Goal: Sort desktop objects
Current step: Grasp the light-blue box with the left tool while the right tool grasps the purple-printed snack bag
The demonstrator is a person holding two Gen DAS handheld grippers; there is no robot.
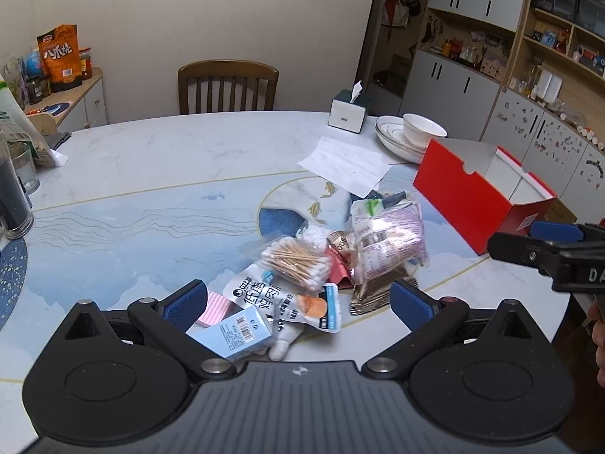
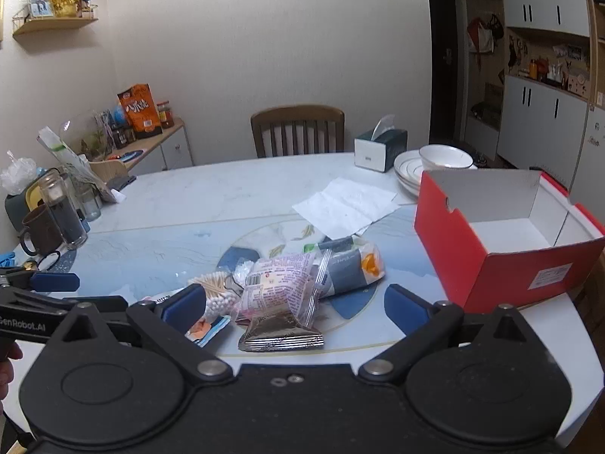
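Observation:
A heap of small packets lies on the blue-and-white table (image 1: 151, 196). It holds a bag of cotton swabs (image 1: 297, 261), a pink printed snack packet (image 1: 389, 242), a white pouch with Chinese print (image 1: 261, 295), a light blue carton (image 1: 238, 335) and a silvery foil packet (image 2: 281, 331). My left gripper (image 1: 298, 302) hovers open just above the near side of the heap. My right gripper (image 2: 297, 308) stands open over the foil and pink packets (image 2: 280, 283). An open red box (image 2: 506, 246) with a white inside stands at the right.
White paper (image 1: 344, 164), stacked bowls (image 1: 410, 134) and a tissue box (image 1: 348, 109) sit behind the heap. Jars and a mug (image 2: 38, 230) crowd the left edge. A wooden chair (image 1: 227, 87) stands at the far side. The right gripper's finger (image 1: 529, 253) shows at the left view's right edge.

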